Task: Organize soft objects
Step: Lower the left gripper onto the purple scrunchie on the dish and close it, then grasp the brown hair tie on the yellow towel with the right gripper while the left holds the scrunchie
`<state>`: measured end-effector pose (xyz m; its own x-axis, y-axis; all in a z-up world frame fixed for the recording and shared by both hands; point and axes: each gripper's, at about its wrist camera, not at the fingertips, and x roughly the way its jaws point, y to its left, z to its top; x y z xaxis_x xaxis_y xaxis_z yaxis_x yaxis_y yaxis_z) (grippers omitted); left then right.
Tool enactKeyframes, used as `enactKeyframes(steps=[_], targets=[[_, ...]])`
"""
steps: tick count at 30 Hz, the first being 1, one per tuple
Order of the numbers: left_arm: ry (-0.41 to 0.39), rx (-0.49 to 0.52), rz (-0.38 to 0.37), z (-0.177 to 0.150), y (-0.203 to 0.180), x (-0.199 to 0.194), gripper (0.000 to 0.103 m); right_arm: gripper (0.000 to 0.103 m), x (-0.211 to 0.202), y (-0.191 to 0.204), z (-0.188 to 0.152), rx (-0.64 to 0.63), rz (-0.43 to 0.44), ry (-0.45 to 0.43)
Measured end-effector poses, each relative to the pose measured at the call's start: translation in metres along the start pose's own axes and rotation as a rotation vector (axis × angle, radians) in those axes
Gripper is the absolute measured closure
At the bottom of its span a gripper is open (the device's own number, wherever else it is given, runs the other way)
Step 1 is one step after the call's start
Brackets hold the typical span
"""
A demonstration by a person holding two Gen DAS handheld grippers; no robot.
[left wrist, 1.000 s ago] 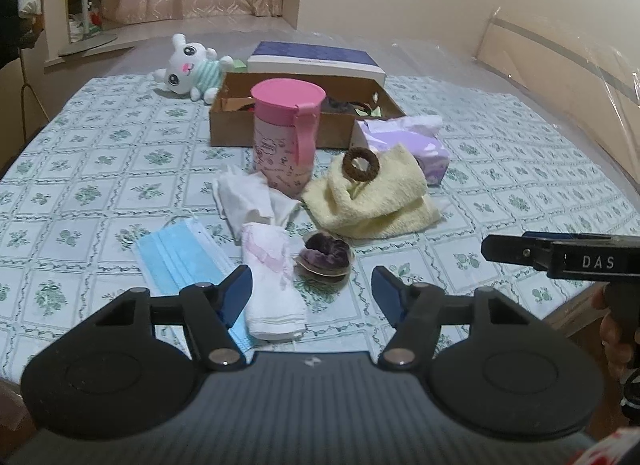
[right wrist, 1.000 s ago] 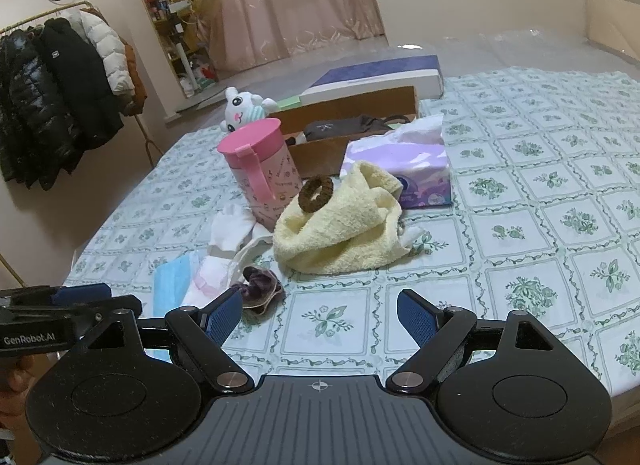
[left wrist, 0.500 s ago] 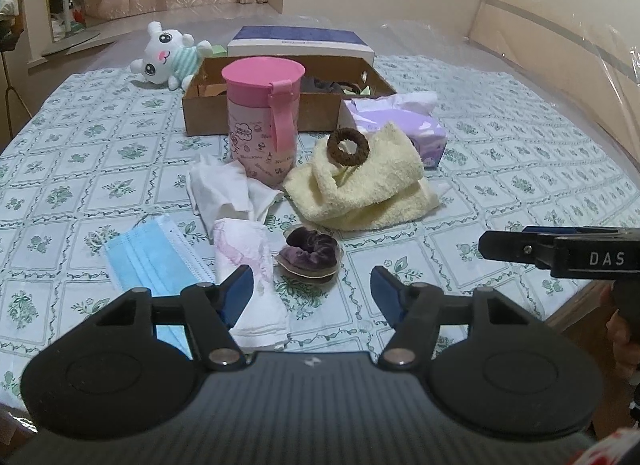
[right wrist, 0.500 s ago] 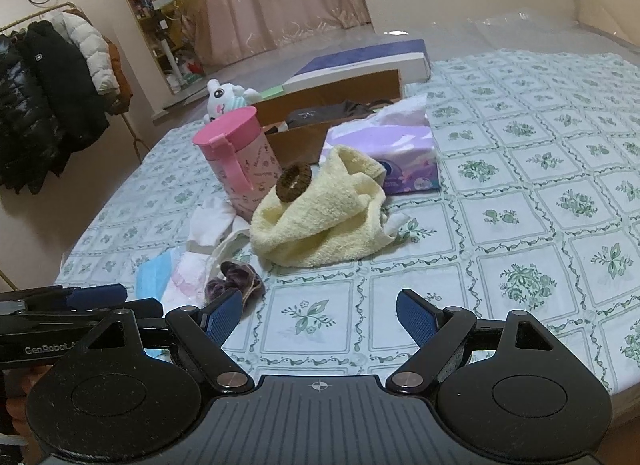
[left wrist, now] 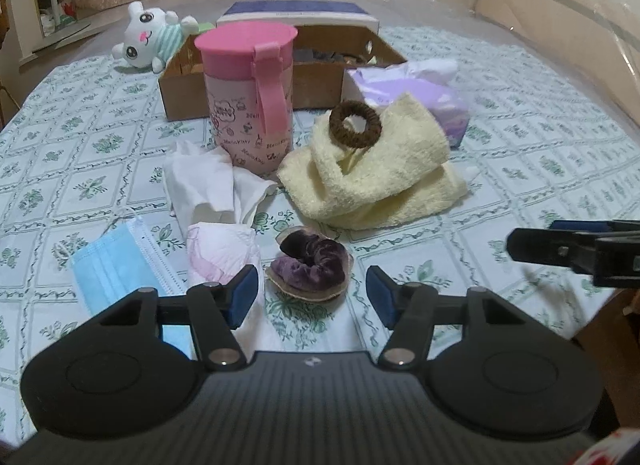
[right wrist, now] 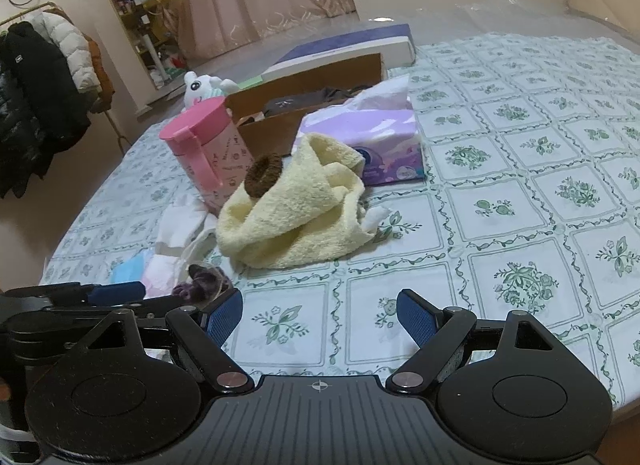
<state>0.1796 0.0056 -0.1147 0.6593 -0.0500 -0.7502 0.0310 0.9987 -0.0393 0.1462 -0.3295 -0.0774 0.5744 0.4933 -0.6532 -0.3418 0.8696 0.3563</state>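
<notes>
1. Two soft rings show: a crushed-velvet purple scrunchie (left wrist: 310, 265) at lower centre of the left wrist view, and a fuzzy brown hair tie (left wrist: 355, 123) lying on the nubby, folded yellow towel (left wrist: 376, 177) above it.
2. Left tongs (left wrist: 311, 292) have just been closing yet remain spread, the scrunchie near the tips between their blue pads (left wrist: 244, 294), untouched.
3. Right tongs (right wrist: 320, 317) gape wide, holding nothing.
4. Pleated blue mask (left wrist: 116, 269) and crumpled white tissue (left wrist: 208, 185) crowd the left side.
5. Glossy floral counter (right wrist: 520, 225) lies bare at right, out to its curved edge.
</notes>
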Motion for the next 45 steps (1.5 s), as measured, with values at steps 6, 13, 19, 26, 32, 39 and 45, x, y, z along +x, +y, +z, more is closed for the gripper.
enactKeyframes(steps=[6,13,19,26,32,39,45], targets=[[0.012,0.02,0.007,0.006,-0.004,0.026,0.049,0.019,0.009,-0.009,0.002,0.018,-0.015,0.011],[0.021,0.041,0.021,0.008,-0.007,0.045,0.053,0.018,0.016,-0.019,0.002,0.035,-0.033,0.024],[0.026,0.053,0.012,0.005,-0.008,0.053,0.064,0.019,0.021,-0.022,0.001,0.043,-0.038,0.035],[0.008,0.059,0.0,0.009,-0.007,0.05,0.084,0.019,0.023,-0.023,0.0,0.043,-0.041,0.041],[-0.006,0.045,-0.012,0.016,-0.005,0.039,0.087,0.019,0.024,-0.019,0.003,0.028,-0.037,0.031],[-0.038,0.026,0.001,0.027,0.004,0.02,0.087,0.019,0.026,-0.008,0.016,-0.024,-0.017,-0.001],[-0.078,-0.005,0.033,0.038,0.017,0.007,0.087,0.02,0.031,0.01,0.036,-0.12,0.037,-0.086]])
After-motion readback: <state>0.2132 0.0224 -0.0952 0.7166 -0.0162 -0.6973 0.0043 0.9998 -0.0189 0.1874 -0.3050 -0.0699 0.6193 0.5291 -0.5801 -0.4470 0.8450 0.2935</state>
